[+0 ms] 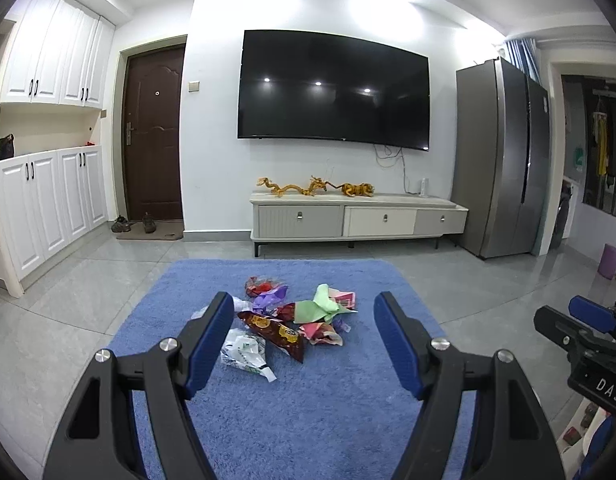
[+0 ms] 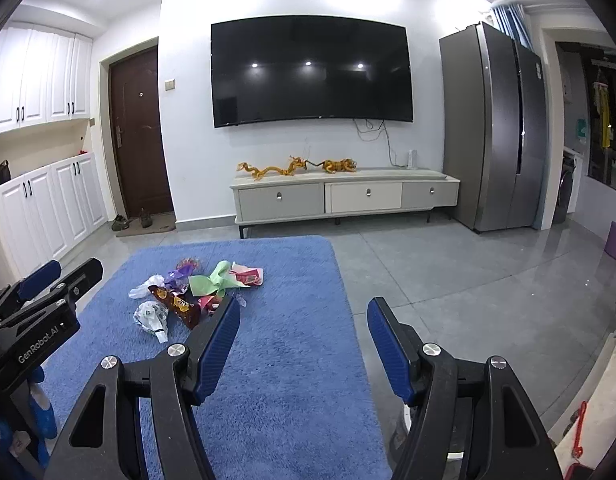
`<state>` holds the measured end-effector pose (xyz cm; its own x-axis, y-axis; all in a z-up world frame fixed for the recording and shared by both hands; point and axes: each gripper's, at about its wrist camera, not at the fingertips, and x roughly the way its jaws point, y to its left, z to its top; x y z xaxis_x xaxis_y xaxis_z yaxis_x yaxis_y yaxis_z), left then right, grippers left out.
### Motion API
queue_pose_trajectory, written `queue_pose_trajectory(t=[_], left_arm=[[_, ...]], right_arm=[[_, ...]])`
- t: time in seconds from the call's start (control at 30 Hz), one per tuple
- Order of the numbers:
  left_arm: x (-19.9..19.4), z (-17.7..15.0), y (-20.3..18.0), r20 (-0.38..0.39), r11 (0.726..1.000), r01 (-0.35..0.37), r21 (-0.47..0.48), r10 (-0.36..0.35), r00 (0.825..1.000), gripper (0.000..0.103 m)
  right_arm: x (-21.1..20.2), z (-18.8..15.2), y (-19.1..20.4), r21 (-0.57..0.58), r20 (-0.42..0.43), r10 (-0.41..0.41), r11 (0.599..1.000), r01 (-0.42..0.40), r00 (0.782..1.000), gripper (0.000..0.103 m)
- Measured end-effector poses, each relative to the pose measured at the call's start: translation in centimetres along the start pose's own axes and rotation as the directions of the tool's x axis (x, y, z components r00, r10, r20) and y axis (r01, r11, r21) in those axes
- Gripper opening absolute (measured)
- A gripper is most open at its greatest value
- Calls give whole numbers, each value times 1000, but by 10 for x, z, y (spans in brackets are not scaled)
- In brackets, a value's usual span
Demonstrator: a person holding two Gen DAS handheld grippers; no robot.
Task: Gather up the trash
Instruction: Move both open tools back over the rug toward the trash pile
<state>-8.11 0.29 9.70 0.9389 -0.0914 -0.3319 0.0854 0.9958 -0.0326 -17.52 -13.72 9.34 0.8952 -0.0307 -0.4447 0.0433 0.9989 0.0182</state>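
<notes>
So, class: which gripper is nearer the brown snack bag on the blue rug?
Left. The left gripper points straight at the brown snack bag; the right gripper sits off to the bag's right, over bare rug.

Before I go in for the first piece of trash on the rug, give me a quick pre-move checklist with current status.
1. Left gripper open and empty: ok.
2. Right gripper open and empty: ok.
3. Trash pile in sight on the blue rug: ok.
4. Left gripper lined up with the pile: ok, the brown snack wrapper lies ahead between its fingers.
5. Right gripper lined up: not ok, the pile sits to its left.
6. Somewhere to drop the trash: cannot tell, no bin identified.
</notes>
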Motion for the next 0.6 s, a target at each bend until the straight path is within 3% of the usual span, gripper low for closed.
queue_pose_trajectory(t=[0.6], left_arm=[[79, -23, -10, -142, 1000, 1, 21, 2, 990, 71]], right_arm=[[66, -17, -17, -2, -127, 8, 1000, -9, 992, 64]])
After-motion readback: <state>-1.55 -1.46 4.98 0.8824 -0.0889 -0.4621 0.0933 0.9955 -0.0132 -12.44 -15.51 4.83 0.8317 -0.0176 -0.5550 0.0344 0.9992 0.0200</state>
